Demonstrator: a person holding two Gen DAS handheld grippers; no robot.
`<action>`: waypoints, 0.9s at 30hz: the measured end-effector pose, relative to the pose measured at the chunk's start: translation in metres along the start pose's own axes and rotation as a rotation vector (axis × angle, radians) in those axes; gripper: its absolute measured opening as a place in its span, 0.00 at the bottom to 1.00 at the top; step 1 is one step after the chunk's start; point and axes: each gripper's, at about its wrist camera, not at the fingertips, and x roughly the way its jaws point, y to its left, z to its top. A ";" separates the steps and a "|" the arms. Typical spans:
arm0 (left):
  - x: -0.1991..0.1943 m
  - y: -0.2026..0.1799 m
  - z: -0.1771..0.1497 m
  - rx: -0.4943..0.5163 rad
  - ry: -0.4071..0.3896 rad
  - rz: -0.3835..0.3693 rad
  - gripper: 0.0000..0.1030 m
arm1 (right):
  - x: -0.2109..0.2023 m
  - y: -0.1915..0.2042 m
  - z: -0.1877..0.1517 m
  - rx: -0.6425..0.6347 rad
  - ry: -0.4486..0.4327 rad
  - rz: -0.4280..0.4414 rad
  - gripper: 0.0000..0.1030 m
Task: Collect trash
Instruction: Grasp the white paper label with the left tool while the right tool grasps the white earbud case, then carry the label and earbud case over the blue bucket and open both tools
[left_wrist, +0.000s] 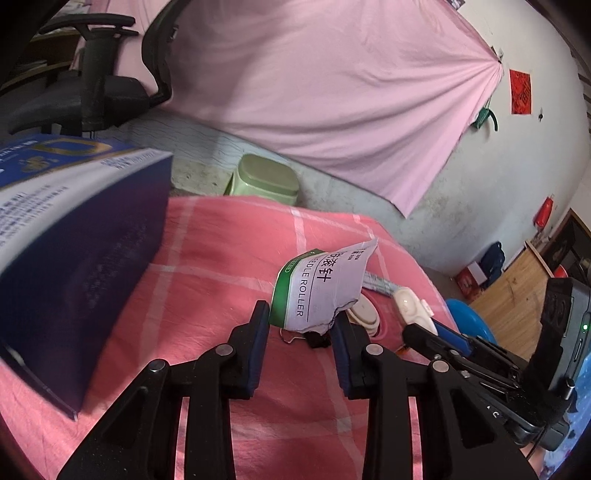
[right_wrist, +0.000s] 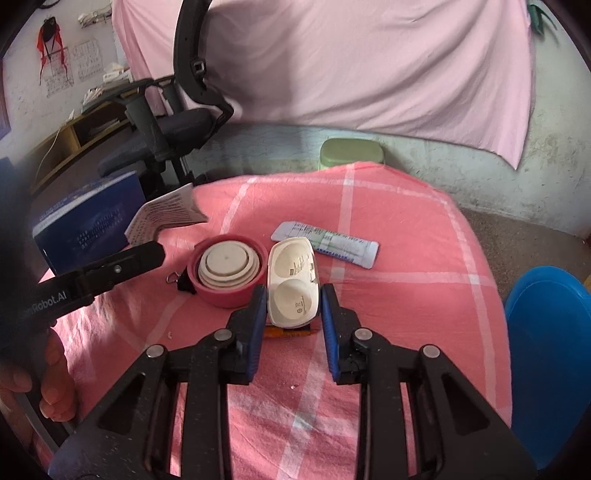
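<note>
The torn paper wrapper, printed with green trim and the words "NEEDLE ROLLER", is held between the pads of the left gripper — its lower corners are pinched at either side and its body stands up above the fingertips toward twelve o'clock. In the right wrist view the same scrap is seen lifted clear of the pink checked cloth, at about ten o'clock from the red collapsible cup.

The right gripper is closed around the white oval case; both blue pads appear pressed to its flanks, and the case lies just beside the cup at its three o'clock. A foil sachet is left on the cloth at one o'clock from the case, apart from it.

The step in hand is judged to be lifting trash off the cloth for disposal. The wrapper is thin and only its edge is caught, so the pinch should be kept firm and the lift made slowly — a quick swing could tear it or let it slip. The case is smooth and rounded; it should be raised straight up so that it is not squeezed out forward. The blue box at nine o'clock of the left gripper should be cleared, and the green bin beyond the table's far edge is taken as the likely destination.
</note>
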 end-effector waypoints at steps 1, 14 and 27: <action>-0.002 -0.001 0.000 0.001 -0.008 0.007 0.27 | -0.003 0.000 0.000 0.003 -0.017 -0.002 0.44; -0.031 -0.037 -0.010 0.024 -0.202 -0.015 0.27 | -0.059 0.001 -0.010 0.023 -0.331 -0.048 0.44; -0.064 -0.100 -0.010 0.146 -0.390 -0.060 0.27 | -0.129 -0.024 -0.024 0.115 -0.598 -0.101 0.43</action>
